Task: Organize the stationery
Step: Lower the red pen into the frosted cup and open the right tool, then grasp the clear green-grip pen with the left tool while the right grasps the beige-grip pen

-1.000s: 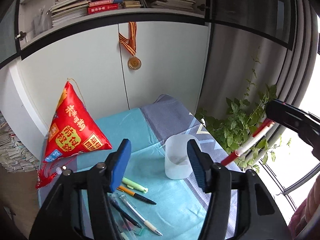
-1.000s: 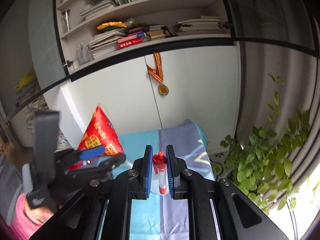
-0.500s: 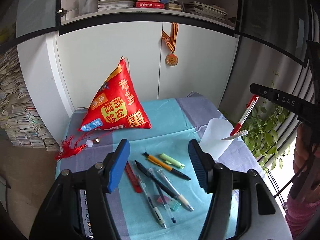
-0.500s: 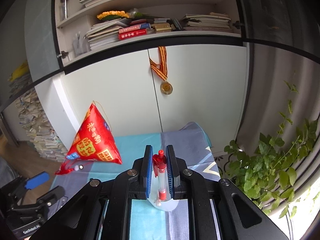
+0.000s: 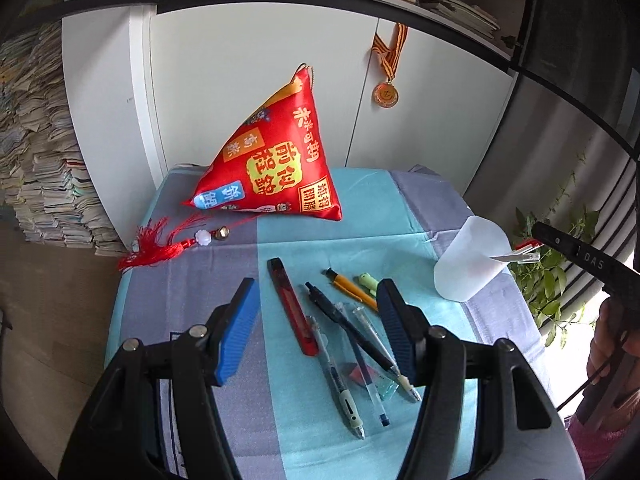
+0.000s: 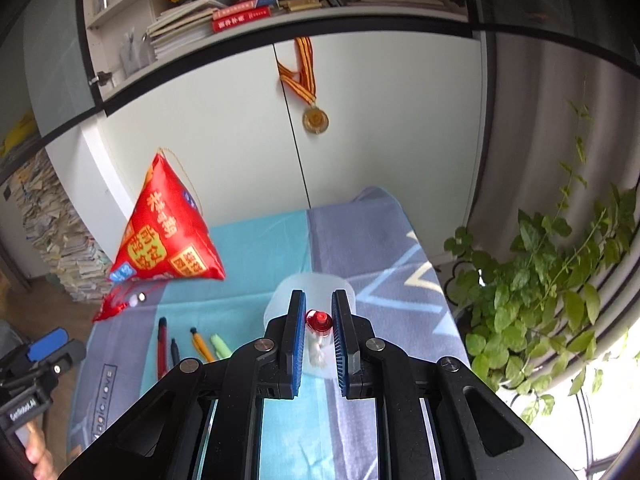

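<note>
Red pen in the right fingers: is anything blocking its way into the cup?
Nothing visible. The red pen sits directly over the open cup, its lower end already inside; the right gripper looks slightly open around it. Other pens lie left.

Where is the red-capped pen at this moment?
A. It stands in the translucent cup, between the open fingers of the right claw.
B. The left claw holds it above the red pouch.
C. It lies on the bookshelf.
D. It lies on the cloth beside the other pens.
A: in the right wrist view the red-capped pen stands inside the translucent cup, with gaps on both sides to the fingers of the right claw.
</note>
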